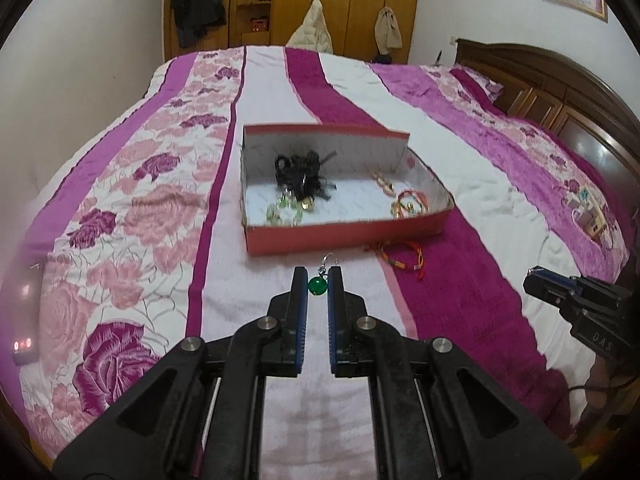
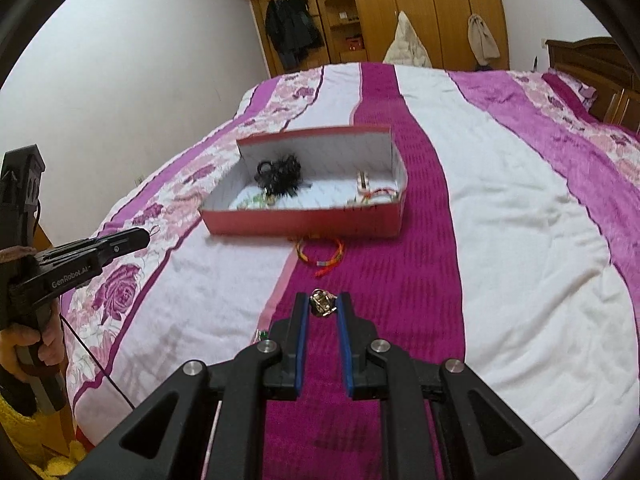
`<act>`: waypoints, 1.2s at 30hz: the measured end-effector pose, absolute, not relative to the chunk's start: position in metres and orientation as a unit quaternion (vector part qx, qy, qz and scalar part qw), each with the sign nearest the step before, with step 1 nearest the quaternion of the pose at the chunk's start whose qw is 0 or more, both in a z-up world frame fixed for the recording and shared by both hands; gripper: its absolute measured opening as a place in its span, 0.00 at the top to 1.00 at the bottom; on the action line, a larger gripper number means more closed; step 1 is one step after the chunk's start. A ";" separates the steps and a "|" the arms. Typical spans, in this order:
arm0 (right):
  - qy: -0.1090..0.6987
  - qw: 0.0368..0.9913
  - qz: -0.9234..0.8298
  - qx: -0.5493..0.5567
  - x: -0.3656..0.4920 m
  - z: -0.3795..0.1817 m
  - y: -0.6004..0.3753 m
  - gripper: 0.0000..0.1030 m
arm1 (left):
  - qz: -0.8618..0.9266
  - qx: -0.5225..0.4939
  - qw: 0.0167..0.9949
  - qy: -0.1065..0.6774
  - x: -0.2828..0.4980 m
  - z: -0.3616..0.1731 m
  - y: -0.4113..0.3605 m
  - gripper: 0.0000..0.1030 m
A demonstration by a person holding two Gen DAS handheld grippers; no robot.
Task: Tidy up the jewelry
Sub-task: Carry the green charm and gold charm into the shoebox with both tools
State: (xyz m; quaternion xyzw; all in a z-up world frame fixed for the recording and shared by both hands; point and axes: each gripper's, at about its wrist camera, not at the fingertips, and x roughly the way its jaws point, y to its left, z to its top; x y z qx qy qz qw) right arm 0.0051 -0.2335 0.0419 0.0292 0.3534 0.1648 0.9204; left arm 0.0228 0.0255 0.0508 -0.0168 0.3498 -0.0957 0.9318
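A red open box [image 1: 344, 236] with a white lining sits on the bed; it also shows in the right wrist view [image 2: 304, 222]. Inside lie black hair ties [image 1: 302, 172], green beads [image 1: 284, 212] and bangles [image 1: 410, 204]. My left gripper [image 1: 319, 286] is shut on a green bead earring [image 1: 318, 285] with a silver hook, held just in front of the box. My right gripper [image 2: 323, 304] is shut on a gold ring-like piece [image 2: 322, 303] above the magenta stripe. A red-orange braided bracelet [image 1: 402, 258] lies on the bed in front of the box, also in the right wrist view [image 2: 322, 256].
The bedspread [image 1: 256, 80] has pink floral, white and magenta stripes. A wooden headboard [image 1: 560, 92] is at the right, wardrobes [image 1: 348, 0] with hanging clothes at the back. A small toy-like item [image 1: 588, 212] lies at the right. A dark device [image 1: 24, 344] lies at the left edge.
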 end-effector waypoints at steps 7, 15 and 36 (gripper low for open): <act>0.331 0.928 0.170 0.033 0.019 0.056 -0.231 0.85 | -0.092 -0.023 0.938 0.334 0.038 0.061 0.024 0.99; 0.307 0.935 0.177 0.034 0.040 0.069 -0.224 0.85 | -0.092 -0.027 0.943 0.319 0.058 0.067 0.021 0.99; 0.246 0.952 0.172 0.056 0.121 0.083 -0.213 0.85 | -0.072 -0.047 0.961 0.263 0.124 0.073 0.022 0.99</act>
